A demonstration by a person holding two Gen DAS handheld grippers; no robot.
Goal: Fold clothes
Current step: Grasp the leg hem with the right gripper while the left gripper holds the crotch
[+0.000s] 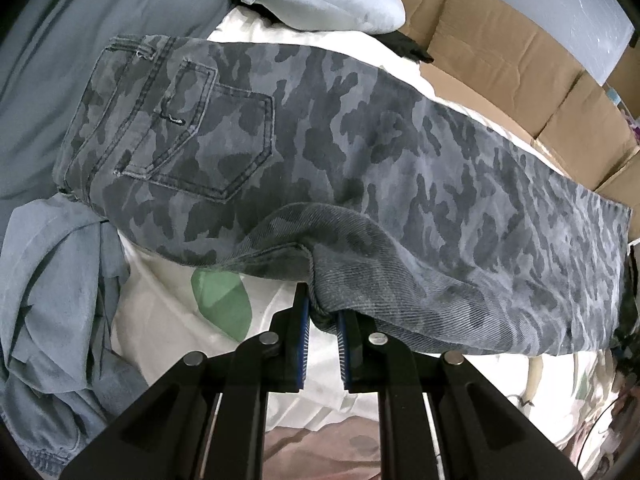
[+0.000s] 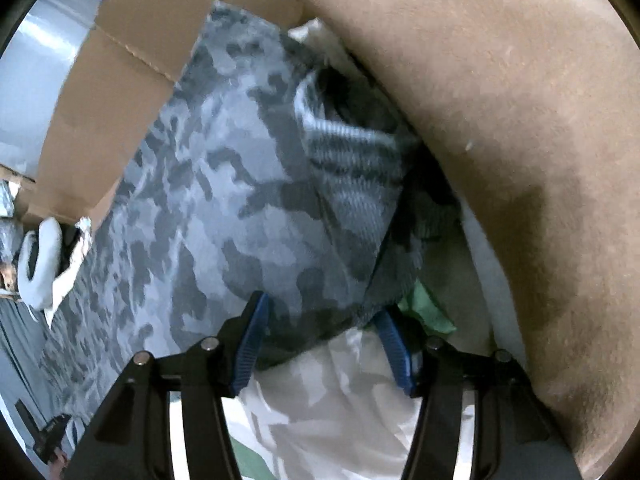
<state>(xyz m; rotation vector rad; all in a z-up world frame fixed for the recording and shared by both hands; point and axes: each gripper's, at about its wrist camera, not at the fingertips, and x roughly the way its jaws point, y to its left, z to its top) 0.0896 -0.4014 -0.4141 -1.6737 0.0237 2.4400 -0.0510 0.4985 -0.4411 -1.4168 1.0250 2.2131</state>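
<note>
My left claw (image 1: 323, 320) pinches the camo jeans (image 1: 360, 152), laid lengthwise, legs together, on the bed (image 1: 168, 320); my right claw (image 2: 320, 344) gapes around the hem. Crosswise folds remain, I judge.

It looks like a bedroom at home: a bed (image 1: 168, 328) with white sheets, clothes, and cardboard boxes (image 1: 500, 64) beside it.

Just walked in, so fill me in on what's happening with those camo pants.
A person with a gripper in each hand is folding the camo pants on a white bedsheet. The left gripper is shut on a bunched fold of the fabric near the crotch. The right gripper is open around the leg end. Other blue clothes lie nearby.
</note>
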